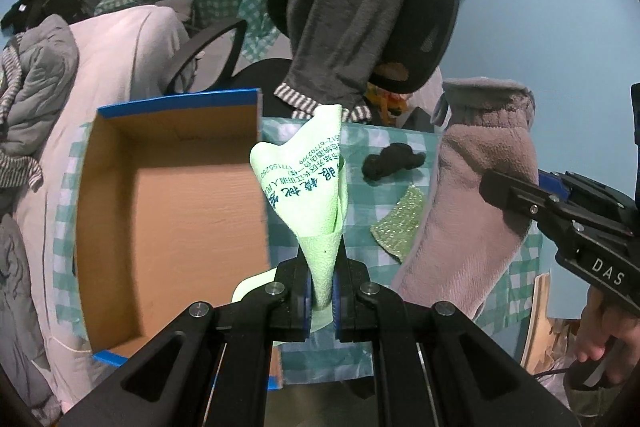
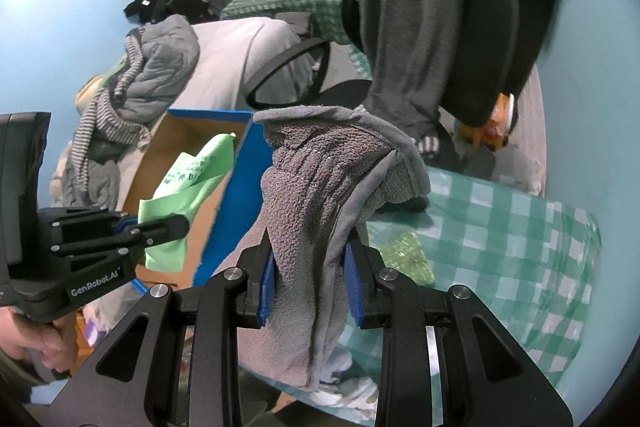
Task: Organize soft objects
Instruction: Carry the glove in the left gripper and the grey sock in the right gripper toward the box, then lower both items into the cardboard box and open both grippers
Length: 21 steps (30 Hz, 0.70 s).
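Observation:
My left gripper (image 1: 322,301) is shut on a light green cloth (image 1: 310,183) with dark printed characters, held up beside the right wall of an open cardboard box (image 1: 172,211) with blue edges. My right gripper (image 2: 310,291) is shut on a grey towel (image 2: 320,179) that hangs bunched above the checked tablecloth (image 2: 500,235). In the left wrist view the towel (image 1: 472,199) hangs at the right under the right gripper (image 1: 496,187). In the right wrist view the left gripper (image 2: 180,225) holds the green cloth (image 2: 188,187) over the box (image 2: 224,195).
A black sock (image 1: 390,163) and a green glittery scouring cloth (image 1: 400,223) lie on the tablecloth. An office chair (image 1: 424,15) draped with a dark grey garment (image 1: 344,19) stands behind the table. A bed with piled clothes (image 1: 36,99) is at the left.

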Each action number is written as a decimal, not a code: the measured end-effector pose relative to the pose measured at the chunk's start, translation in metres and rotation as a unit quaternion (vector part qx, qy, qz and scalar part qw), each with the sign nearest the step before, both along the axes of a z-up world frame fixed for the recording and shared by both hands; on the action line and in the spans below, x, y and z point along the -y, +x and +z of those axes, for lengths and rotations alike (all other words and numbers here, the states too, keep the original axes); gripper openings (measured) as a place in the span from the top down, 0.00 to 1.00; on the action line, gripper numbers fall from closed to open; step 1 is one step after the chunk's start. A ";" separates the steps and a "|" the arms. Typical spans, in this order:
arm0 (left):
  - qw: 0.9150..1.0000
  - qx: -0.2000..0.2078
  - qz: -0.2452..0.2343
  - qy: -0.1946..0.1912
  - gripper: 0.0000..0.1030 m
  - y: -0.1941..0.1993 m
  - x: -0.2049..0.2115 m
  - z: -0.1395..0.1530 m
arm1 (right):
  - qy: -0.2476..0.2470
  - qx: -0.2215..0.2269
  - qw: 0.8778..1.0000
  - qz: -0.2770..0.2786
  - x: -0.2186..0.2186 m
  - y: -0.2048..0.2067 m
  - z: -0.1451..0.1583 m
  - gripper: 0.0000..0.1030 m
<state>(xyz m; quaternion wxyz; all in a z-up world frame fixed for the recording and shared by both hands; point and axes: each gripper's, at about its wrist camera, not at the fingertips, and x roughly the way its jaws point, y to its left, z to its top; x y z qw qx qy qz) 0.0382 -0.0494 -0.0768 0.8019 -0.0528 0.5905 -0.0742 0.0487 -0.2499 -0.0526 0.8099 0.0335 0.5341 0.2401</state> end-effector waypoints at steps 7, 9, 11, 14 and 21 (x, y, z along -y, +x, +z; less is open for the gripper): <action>0.999 0.008 0.032 0.001 0.93 -0.008 -0.031 0.006 | 0.004 0.006 0.999 0.031 -0.033 0.004 0.007 0.72; 0.999 0.008 0.043 0.001 0.93 -0.009 -0.041 0.005 | 0.005 0.006 0.999 0.038 -0.041 0.005 0.008 0.72; 0.999 0.008 0.054 0.001 0.93 -0.010 -0.052 0.005 | 0.006 0.008 0.999 0.048 -0.051 0.006 0.009 0.72; 0.998 0.008 0.067 0.001 0.93 -0.017 -0.069 0.006 | 0.007 0.008 0.998 0.061 -0.066 0.007 0.010 0.72; 0.996 0.002 0.089 0.003 0.93 -0.024 -0.098 0.003 | 0.010 0.005 0.996 0.091 -0.103 0.010 0.008 0.72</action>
